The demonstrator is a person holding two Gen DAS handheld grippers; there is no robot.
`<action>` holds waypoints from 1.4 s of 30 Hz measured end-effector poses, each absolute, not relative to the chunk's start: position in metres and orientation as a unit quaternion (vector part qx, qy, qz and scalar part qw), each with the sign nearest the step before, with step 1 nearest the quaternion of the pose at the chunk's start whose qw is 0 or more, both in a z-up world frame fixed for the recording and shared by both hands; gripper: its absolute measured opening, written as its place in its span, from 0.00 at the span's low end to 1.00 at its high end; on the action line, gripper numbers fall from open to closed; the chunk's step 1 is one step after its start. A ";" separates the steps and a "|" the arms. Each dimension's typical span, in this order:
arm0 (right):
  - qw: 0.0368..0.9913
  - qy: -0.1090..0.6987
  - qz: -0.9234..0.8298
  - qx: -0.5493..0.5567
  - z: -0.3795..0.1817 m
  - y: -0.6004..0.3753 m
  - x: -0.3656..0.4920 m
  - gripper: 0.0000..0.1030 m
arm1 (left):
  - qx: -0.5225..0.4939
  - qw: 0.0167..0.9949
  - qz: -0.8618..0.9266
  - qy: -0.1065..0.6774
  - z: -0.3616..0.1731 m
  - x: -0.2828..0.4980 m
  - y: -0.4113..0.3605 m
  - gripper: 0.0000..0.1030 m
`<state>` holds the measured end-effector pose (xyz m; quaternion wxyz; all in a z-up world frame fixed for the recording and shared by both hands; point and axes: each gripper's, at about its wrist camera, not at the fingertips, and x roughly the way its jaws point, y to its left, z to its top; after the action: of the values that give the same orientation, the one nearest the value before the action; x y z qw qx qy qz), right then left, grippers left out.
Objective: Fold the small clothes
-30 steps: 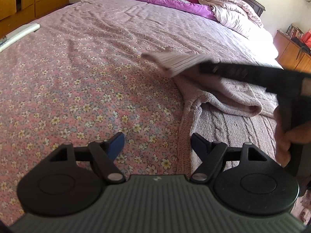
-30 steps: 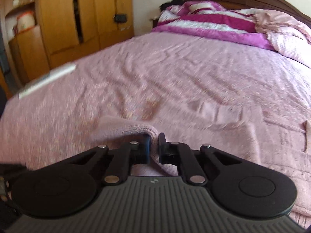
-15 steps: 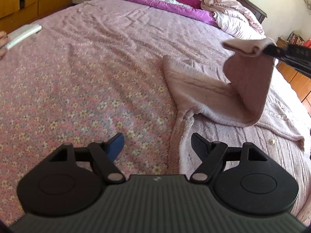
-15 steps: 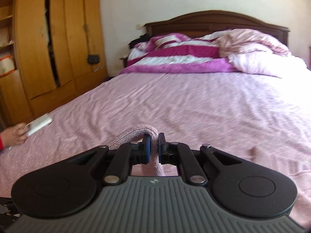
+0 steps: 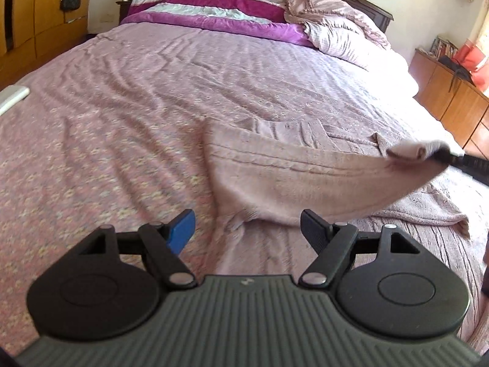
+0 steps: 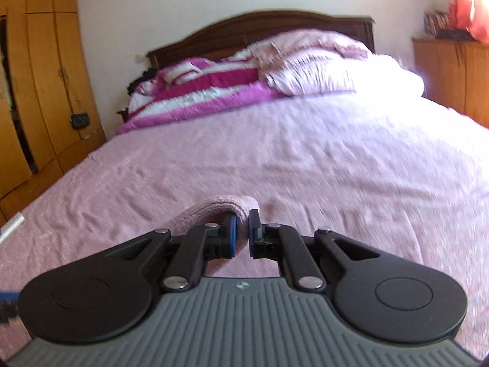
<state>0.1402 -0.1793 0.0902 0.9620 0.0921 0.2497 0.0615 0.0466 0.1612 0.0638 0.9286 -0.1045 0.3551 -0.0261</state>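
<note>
Your right tool pinches a hem of the pale pink knitted garment, stretched rightward across the bed; your left tool, spread and empty, hovers nearer its left edge.

A wide bed fills both views, covered by a pink sheet with small flowers, wrinkled across the middle. A dark wooden headboard stands at the far end. Against it lies a bunched quilt striped magenta and white, with a pale pink ruffled blanket heaped beside it on the right. On the near right part of the sheet lies a pink knitted sweater, one edge lifted off the bed. A white flat object shows at the bed's left edge.
</note>
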 end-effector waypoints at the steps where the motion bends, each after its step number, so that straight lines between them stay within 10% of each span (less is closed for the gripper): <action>1: 0.958 0.260 0.055 0.105 0.081 -0.185 0.141 0.08 | -0.102 0.928 -0.027 0.357 0.063 0.050 0.158 0.75; 17: 0.951 0.268 -0.007 0.154 0.041 -0.233 0.117 0.66 | -0.052 0.930 -0.025 0.363 0.049 0.081 0.124 0.75; 28: 0.931 0.307 -0.012 0.197 0.019 -0.247 0.162 0.65 | -0.033 0.932 -0.014 0.361 0.040 0.086 0.118 0.75; 34: 0.950 0.271 0.007 0.154 0.033 -0.236 0.156 0.17 | -0.046 0.943 -0.032 0.329 0.044 0.085 0.115 0.75; 42: 0.955 0.268 -0.043 0.121 0.030 -0.249 0.146 0.16 | -0.027 0.937 -0.037 0.347 0.029 0.101 0.100 0.75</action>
<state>0.1459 -0.2493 0.0303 0.9550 0.1209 0.2675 -0.0428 0.1007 0.1004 0.0293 0.9368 -0.0268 0.3467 -0.0375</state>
